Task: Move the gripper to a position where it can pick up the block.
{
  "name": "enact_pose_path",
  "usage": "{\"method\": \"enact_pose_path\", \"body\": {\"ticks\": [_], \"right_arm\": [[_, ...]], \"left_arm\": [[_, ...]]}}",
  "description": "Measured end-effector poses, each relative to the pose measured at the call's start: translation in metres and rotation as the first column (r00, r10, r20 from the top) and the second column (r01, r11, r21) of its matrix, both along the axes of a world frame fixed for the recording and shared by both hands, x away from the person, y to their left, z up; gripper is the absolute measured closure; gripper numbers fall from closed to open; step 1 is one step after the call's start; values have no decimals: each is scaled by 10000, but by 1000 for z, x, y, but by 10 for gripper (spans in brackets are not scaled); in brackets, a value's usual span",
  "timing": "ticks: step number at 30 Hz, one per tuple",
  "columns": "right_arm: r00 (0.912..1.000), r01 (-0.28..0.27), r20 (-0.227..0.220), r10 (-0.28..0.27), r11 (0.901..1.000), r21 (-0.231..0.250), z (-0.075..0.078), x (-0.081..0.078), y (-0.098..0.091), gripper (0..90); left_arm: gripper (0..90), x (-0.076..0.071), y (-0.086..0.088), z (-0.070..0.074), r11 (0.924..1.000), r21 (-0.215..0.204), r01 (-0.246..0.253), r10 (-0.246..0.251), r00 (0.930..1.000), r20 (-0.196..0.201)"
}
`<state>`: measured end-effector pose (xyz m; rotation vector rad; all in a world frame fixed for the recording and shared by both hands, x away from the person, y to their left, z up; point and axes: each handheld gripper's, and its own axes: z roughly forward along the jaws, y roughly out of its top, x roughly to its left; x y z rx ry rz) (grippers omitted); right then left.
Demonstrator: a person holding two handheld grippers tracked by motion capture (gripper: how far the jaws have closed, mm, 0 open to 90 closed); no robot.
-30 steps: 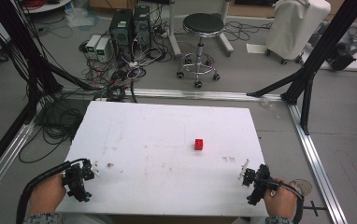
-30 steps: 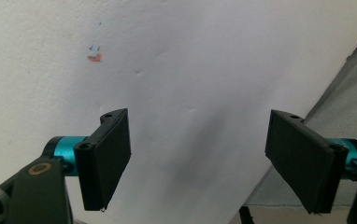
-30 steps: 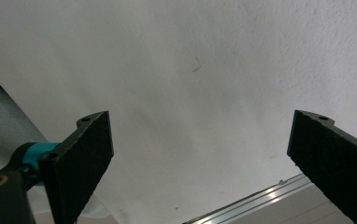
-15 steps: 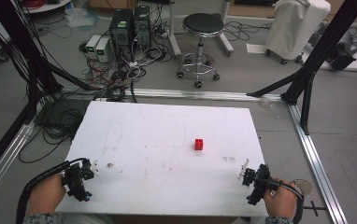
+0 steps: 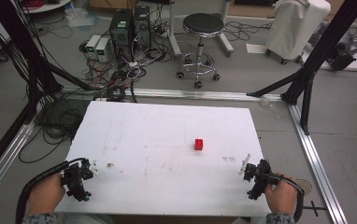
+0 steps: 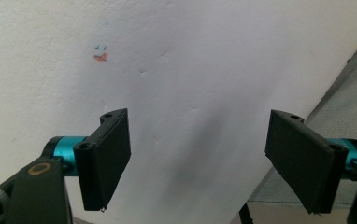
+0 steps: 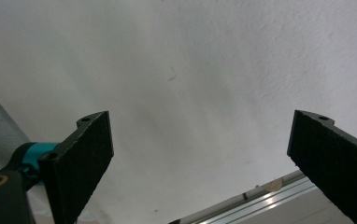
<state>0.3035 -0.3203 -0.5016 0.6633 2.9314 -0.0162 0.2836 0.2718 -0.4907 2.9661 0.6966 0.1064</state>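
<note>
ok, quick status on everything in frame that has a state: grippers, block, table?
left gripper: open, jaws wide apart, nothing between them, over the near left corner of the table.
right gripper: open, jaws wide apart, empty, at the near right corner.
red block: resting on the table, right of centre, apart from both grippers.
white table: bare but for the block, with small marks and scuffs.

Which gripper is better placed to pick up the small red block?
Right, probably. The small red block lies on the table's right half, nearer the right gripper than the left gripper; both are open.
</note>
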Motion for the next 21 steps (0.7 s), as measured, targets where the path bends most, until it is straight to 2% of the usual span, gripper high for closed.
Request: {"method": "enact_pose_path", "body": {"ticks": [8, 12, 14, 15, 17, 21], "right_arm": [[9999, -138, -75, 139, 9997, 186, 7, 19, -16, 63], [9995, -321, -43, 324, 9981, 522, 15, 31, -24, 63], [9984, -571, 8, 571, 9964, 623, 22, 42, -27, 62], [9984, -571, 8, 571, 9964, 623, 22, 42, -27, 62], [9950, -993, -79, 998, 9937, 519, 28, 54, -25, 62], [9927, -1200, -55, 1204, 9916, 477, 34, 67, -25, 62]], "left_arm": [[226, 0, 0, 1, 10000, -70, -38, 38, 10000, 46], [226, 1, -1, 0, 9999, -102, -27, 27, 10000, 47], [227, 1, -1, 0, 10000, -99, -12, 13, 10000, 62], [227, 1, -1, 0, 9999, -104, -18, 19, 10000, 59], [226, 1, -1, 0, 9999, -117, -28, 28, 10000, 70], [226, 1, -2, 0, 9999, -142, -88, 90, 9999, 117]]}}
